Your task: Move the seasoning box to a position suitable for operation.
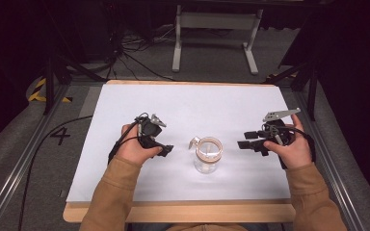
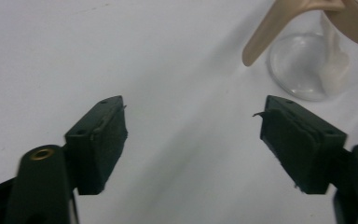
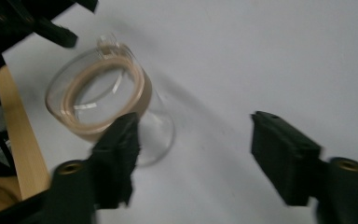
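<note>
Item one: a clear glass jar (image 1: 207, 155) with a tan band around its rim and a small tan tab at the side, standing upright on the white table (image 1: 183, 106) near my edge, between my two hands. Item two: my left gripper (image 1: 166, 149), jaws spread wide with nothing between them, resting just left of the jar and apart from it. Item three: my right gripper (image 1: 243, 139), jaws likewise wide and empty, just right of the jar, not touching it.
</note>
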Demonstrator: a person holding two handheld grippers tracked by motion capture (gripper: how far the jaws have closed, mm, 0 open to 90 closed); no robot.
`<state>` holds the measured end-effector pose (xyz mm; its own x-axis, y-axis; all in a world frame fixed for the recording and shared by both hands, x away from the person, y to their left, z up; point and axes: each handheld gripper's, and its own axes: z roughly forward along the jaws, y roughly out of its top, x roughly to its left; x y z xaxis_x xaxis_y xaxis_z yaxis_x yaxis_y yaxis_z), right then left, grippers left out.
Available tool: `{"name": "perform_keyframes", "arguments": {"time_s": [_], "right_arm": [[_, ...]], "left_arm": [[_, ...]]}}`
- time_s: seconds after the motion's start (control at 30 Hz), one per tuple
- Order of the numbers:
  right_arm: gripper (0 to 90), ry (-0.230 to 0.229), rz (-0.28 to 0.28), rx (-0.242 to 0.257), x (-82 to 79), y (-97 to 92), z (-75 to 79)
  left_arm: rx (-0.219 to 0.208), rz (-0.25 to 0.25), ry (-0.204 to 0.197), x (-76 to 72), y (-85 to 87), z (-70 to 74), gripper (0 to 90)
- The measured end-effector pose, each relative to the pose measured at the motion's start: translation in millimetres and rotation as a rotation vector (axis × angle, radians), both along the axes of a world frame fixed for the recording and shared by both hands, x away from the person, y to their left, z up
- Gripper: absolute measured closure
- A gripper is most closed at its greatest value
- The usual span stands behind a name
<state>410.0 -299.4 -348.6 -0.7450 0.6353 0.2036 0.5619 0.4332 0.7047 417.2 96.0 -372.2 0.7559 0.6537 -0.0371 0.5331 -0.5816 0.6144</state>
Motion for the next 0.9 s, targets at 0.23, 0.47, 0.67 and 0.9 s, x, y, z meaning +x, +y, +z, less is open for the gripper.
{"name": "perform_keyframes", "arguments": {"time_s": [0.23, 0.47, 0.67, 0.9], "right_arm": [[54.3, -0.057, -0.020, -0.126, 2.6, -4.9, -4.8], [69.7, -0.100, -0.030, -0.113, -6.4, -4.6, -1.3], [74.9, -0.121, -0.020, -0.123, -15.8, -4.8, -1.1], [73.9, -0.117, -0.022, -0.137, -23.5, -7.8, -4.0]], "left_arm": [[0.033, -0.074, 0.014, -4.2, -2.0, 6.4, 51.2], [-0.046, -0.076, -0.023, -5.6, -3.1, 14.4, 64.4], [-0.084, -0.097, 0.012, -2.4, -10.9, 12.6, 74.4], [-0.030, -0.129, 0.073, 4.6, -32.3, 2.9, 77.9]]}}
